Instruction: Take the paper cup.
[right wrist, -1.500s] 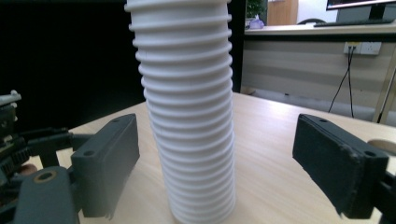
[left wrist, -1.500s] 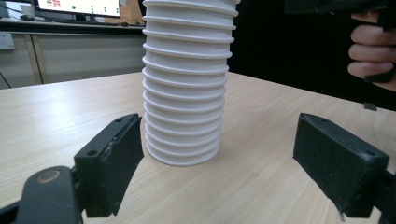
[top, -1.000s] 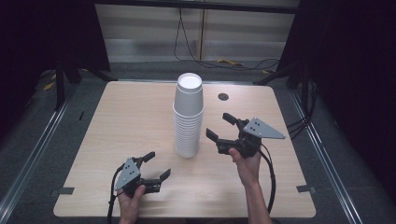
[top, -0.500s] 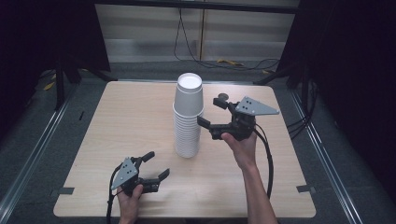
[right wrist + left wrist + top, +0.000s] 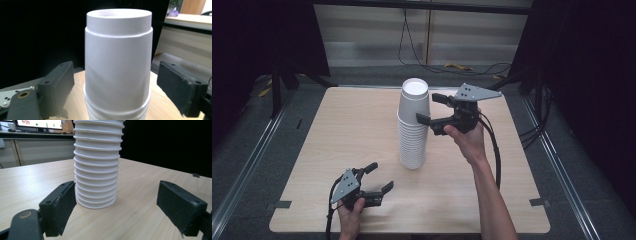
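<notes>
At centre of the surface (image 5: 362,130), the inverted cup stack (image 5: 413,135) stands upright. Right gripper (image 5: 428,109) is raised level with the top cup (image 5: 414,100), jaws wide on either side, not touching; likely placed to lift it off. Left gripper (image 5: 379,177) rests low near the front edge, jaws wide, facing the stack base. Bare wood lies all round the stack.

We see a pale wooden table (image 5: 362,125) on grey floor (image 5: 257,150). Beyond it, cables (image 5: 412,45) hang on a light wall (image 5: 362,30); black curtains (image 5: 592,75) flank both sides.
</notes>
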Action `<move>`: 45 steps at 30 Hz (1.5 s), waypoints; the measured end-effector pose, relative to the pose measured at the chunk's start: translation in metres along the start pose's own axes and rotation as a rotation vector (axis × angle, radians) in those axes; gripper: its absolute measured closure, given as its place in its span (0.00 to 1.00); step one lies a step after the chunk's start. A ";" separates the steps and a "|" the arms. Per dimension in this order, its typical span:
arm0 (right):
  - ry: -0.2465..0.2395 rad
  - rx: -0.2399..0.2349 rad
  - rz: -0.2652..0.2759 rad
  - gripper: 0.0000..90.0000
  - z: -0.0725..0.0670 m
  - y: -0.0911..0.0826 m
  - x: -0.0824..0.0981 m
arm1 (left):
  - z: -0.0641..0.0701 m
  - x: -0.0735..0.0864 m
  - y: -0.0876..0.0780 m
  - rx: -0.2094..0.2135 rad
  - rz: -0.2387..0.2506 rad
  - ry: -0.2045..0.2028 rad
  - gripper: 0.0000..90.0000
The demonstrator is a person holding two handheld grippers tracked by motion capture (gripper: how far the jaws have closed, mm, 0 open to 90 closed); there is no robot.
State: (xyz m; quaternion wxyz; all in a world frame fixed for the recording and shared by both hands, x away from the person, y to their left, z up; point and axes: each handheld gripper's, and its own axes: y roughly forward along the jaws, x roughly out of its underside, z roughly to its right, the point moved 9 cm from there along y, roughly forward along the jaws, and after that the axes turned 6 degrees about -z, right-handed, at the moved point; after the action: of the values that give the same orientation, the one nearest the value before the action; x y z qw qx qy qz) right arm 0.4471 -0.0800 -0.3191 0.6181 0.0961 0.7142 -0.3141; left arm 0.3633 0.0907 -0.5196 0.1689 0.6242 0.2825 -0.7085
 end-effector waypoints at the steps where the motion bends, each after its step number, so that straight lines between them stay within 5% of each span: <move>1: 0.002 -0.002 -0.011 0.15 0.001 0.001 -0.001 | 0.000 0.000 0.000 0.000 0.000 0.000 0.18; 14: -0.029 -0.027 -0.080 0.15 0.003 0.014 -0.019 | 0.000 0.000 0.000 0.000 0.002 -0.001 0.17; 30: -0.049 -0.035 -0.204 0.17 0.005 0.033 -0.024 | 0.001 0.000 0.000 0.002 0.003 0.002 0.17; 45: -0.059 -0.044 -0.265 0.20 0.004 0.039 -0.025 | 0.001 0.000 0.000 0.003 0.005 0.001 0.17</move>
State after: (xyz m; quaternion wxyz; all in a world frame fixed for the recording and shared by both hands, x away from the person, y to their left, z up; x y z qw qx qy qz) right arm 0.4757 -0.0456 -0.3085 0.5941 -0.0218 0.7088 -0.3798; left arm 0.3626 0.0904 -0.5194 0.1693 0.6256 0.2799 -0.7083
